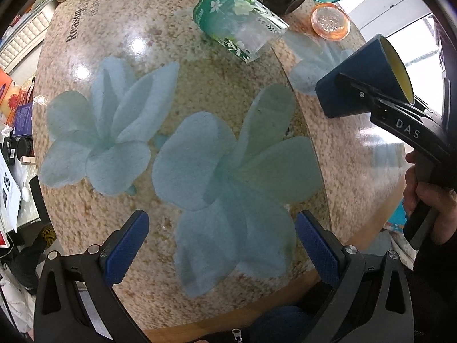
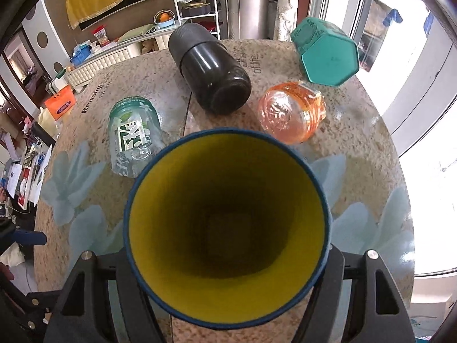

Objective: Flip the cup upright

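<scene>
My right gripper is shut on a dark blue cup with a yellow inside. It holds the cup tilted above the table, mouth facing up and to the right. In the right wrist view the cup's open mouth fills the middle and hides the fingers. My left gripper is open and empty, low over the flower-patterned table near its front edge.
A clear glass with green print lies on its side. A black cup, an orange plastic cup and a teal hexagonal cup also lie on their sides at the far side. The table edge is close.
</scene>
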`<action>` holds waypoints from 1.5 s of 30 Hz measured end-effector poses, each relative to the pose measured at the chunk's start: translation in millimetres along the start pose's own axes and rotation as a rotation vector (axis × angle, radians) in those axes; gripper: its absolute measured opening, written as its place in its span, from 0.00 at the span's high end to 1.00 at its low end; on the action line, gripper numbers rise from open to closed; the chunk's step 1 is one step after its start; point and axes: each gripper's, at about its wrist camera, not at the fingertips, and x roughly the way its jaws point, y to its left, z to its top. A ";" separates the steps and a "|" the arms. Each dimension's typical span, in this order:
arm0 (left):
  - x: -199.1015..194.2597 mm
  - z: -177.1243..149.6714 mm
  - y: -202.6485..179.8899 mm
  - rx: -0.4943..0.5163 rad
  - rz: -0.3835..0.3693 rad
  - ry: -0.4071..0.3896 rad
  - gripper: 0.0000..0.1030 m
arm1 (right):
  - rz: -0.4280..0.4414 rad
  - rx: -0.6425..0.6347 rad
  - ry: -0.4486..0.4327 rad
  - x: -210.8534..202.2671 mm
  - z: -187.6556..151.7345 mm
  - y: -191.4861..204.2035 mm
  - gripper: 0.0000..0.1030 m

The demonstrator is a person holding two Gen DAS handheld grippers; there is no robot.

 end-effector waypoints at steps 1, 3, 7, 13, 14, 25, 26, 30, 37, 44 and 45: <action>0.7 -1.6 0.6 -0.002 0.002 0.001 0.00 | -0.002 0.003 -0.002 -0.8 0.4 0.1 0.16; 1.5 -2.6 2.4 -0.008 0.004 0.003 0.00 | 0.003 0.014 -0.018 -5.4 0.7 -1.1 0.07; 1.6 -4.0 5.2 -0.013 -0.003 0.002 0.00 | 0.025 0.035 -0.048 -16.2 1.7 -4.5 0.00; -10.4 -2.6 12.5 -0.031 -0.001 -0.041 0.00 | 0.063 0.068 -0.073 -38.7 4.3 -6.3 0.00; -13.3 -1.3 13.5 -0.037 -0.004 -0.051 0.00 | 0.065 0.072 -0.086 -46.7 4.8 -5.6 0.00; -72.7 10.7 3.9 -0.024 -0.001 -0.261 0.00 | 0.067 0.101 -0.156 -117.6 8.7 2.4 0.00; -79.3 12.6 0.0 -0.014 -0.009 -0.285 0.00 | 0.074 0.105 -0.154 -119.8 10.2 1.6 0.00; -99.1 20.5 -17.6 0.031 -0.012 -0.354 0.00 | 0.033 0.104 -0.138 -133.1 13.5 5.0 0.00; -117.2 24.4 -40.3 0.013 -0.022 -0.410 0.00 | 0.022 0.105 -0.102 -138.1 16.2 -5.7 0.00; -117.9 25.6 -61.3 -0.012 0.033 -0.426 0.00 | 0.051 0.072 -0.080 -136.0 13.8 -25.2 0.00; -118.4 25.1 -63.9 -0.010 0.040 -0.430 0.00 | 0.060 0.067 -0.078 -137.2 12.8 -27.8 0.00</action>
